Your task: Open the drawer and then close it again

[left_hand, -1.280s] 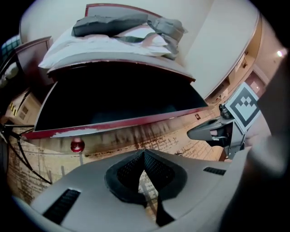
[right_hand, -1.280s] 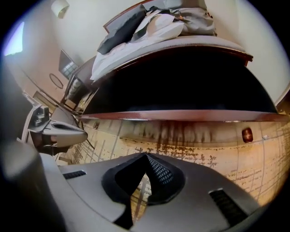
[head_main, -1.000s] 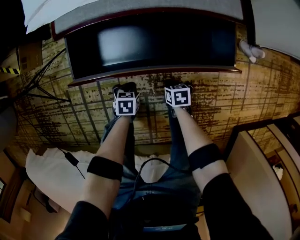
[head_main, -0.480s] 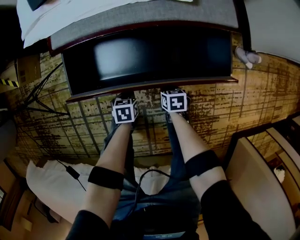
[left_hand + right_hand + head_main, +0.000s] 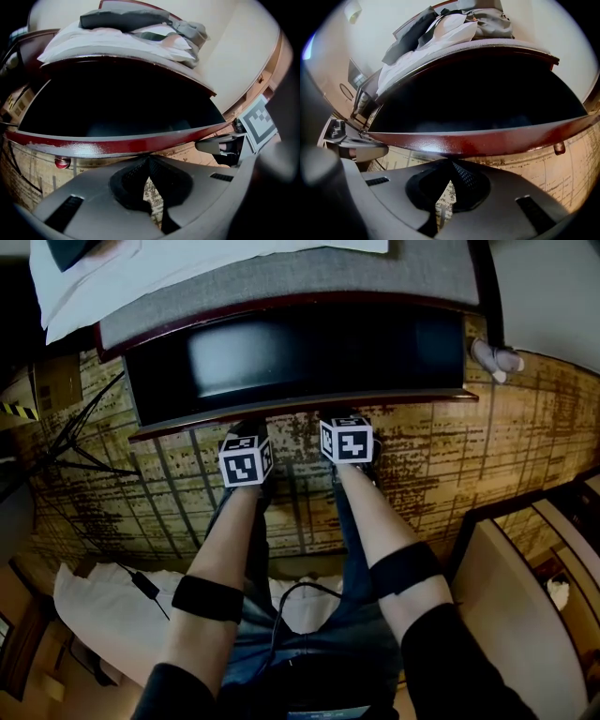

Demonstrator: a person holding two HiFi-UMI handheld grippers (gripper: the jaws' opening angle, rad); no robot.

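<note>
The left gripper (image 5: 149, 161) has its jaws pressed together on nothing, tips right at the front rim of the dark red wooden drawer (image 5: 394, 399). The drawer stands open over the patterned carpet (image 5: 469, 456). The right gripper (image 5: 451, 162), just beside the left, is likewise closed and empty.

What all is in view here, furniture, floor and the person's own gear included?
drawer: one, dark red front, dark inside; pulled open, top centre.
knobs: two, dark red; on the drawer front.
cabinet top: one, grey; behind the drawer.
cloths: a pile, white and grey; on the cabinet top.
carpet: one, tan with dark grid; underfoot.
tripod: one, black; left.
sheet: one, white; floor, lower left.
left gripper: one, grey, jaws shut; at the drawer front.
right gripper: one, grey, jaws shut; beside it.
armbands: two, black; on the forearms.
</note>
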